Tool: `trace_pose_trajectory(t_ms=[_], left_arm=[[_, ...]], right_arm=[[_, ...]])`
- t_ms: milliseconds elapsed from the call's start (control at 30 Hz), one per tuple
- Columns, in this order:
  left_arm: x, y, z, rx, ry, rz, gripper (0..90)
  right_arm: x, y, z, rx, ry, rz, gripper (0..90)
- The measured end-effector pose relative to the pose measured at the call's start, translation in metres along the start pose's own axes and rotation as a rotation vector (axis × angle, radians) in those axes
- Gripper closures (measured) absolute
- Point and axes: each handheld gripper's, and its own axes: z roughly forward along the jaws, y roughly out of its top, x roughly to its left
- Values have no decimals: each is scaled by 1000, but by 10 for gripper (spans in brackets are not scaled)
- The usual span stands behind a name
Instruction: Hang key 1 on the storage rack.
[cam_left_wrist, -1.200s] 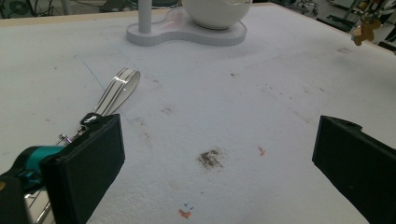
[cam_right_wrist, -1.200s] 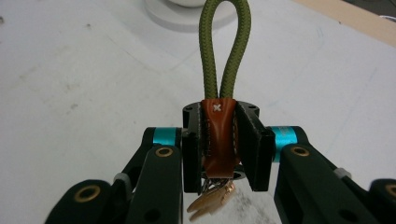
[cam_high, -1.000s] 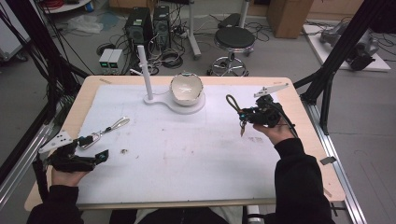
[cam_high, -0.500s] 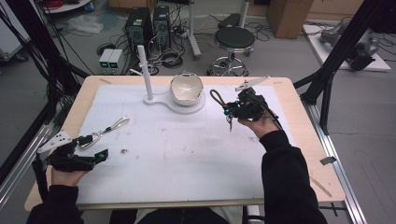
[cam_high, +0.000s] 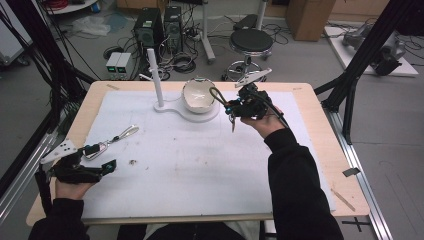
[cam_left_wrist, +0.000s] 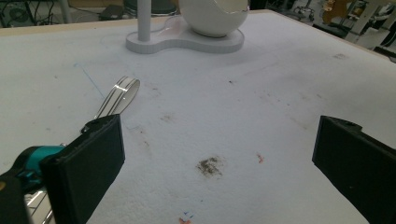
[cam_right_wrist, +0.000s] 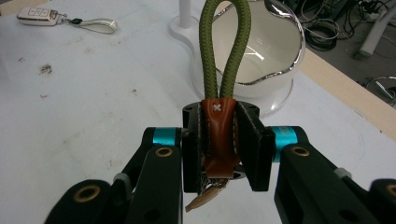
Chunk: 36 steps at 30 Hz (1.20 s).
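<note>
Right gripper (cam_right_wrist: 219, 154) clamped on brown-tabbed green cord keyring (cam_right_wrist: 223, 60) beside white bowl (cam_right_wrist: 261, 60); left gripper (cam_left_wrist: 219, 163) wide open, empty, near car key (cam_high: 107, 142).

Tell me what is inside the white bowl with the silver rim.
The white bowl with the silver rim shows a bare, glossy cream interior with reflections. The olive-green cord loop, clamped in the right gripper, covers part of the bowl's left side.
</note>
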Motion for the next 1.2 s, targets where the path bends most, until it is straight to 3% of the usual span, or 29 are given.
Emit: trace_pose_trajectory(t_ms=[533, 1200], left_arm=[[0, 0, 1, 8, -14, 5, 28], [-3, -1, 4, 48, -37, 43, 28]], right_arm=[[22, 45, 22, 8, 30, -73, 723], [55, 108, 57, 14, 41, -159, 722]])
